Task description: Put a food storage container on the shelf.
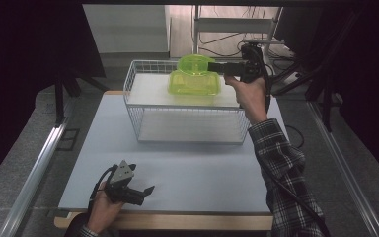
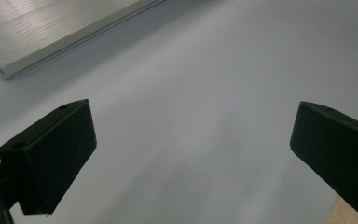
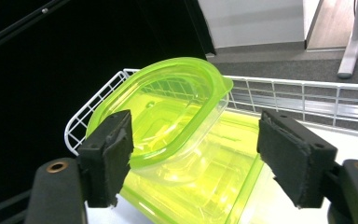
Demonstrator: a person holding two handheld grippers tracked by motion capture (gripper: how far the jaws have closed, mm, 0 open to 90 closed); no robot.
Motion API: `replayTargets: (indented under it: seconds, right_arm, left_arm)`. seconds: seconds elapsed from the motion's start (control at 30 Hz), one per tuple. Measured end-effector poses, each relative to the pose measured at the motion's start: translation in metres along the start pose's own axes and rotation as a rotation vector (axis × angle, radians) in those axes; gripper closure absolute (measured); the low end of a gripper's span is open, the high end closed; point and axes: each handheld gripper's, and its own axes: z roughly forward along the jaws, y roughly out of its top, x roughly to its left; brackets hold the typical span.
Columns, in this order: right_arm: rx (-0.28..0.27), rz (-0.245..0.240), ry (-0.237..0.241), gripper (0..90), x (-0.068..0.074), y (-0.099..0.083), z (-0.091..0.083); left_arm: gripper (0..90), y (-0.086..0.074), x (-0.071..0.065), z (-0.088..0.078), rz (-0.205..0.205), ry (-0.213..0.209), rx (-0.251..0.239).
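Note:
Two translucent lime-green plastic containers sit on the top shelf of a white wire rack [image 1: 187, 133]. The lower container [image 1: 195, 85] lies flat. The upper container [image 1: 195, 62] rests tilted inside it. My right gripper [image 1: 218, 66] reaches in level from the right, and its jaws stand open. In the right gripper view the tilted container [image 3: 168, 112] lies between the pads: its rim is close to the left pad [image 3: 114, 154] and well apart from the right one. The flat container [image 3: 214, 191] lies beneath. My left gripper [image 1: 145, 192] rests open near the table's front edge, holding nothing.
The rack stands at the back middle of the pale grey table [image 1: 202, 168], with its wire rim [image 3: 298, 93] behind the containers. A metal rail [image 1: 34, 173] runs along the table's left side. My left gripper [image 2: 191, 140] looks over bare tabletop [image 2: 191, 70] towards that rail [image 2: 51, 32].

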Motion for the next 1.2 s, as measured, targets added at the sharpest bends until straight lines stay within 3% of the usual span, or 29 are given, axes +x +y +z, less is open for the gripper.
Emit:
replayTargets:
  seconds: [0.3, 0.4, 0.53, 0.87, 1.2]
  right_arm:
    - [0.002, -0.036, 0.017, 18.7, 0.002, -0.008, -0.007]
    - [0.007, -0.051, 0.019, 16.6, 0.003, -0.011, -0.009]
    - [0.007, -0.096, 0.010, 13.5, 0.006, -0.015, -0.013]
    - [0.016, -0.130, 0.018, 10.5, 0.008, -0.026, -0.018]
    - [0.022, -0.191, 0.007, 7.7, 0.006, -0.040, -0.021]
  left_arm:
    - [0.0, 0.000, 0.000, 0.000, -0.001, -0.003, -0.005]
    - [0.0, 0.001, 0.000, -0.002, -0.006, -0.035, -0.038]
    - [0.0, 0.001, 0.000, -0.002, -0.011, -0.049, -0.045]
    - [0.0, 0.001, 0.001, -0.002, -0.030, -0.046, -0.048]
    - [0.0, 0.001, 0.002, -0.004, -0.059, -0.082, -0.069]
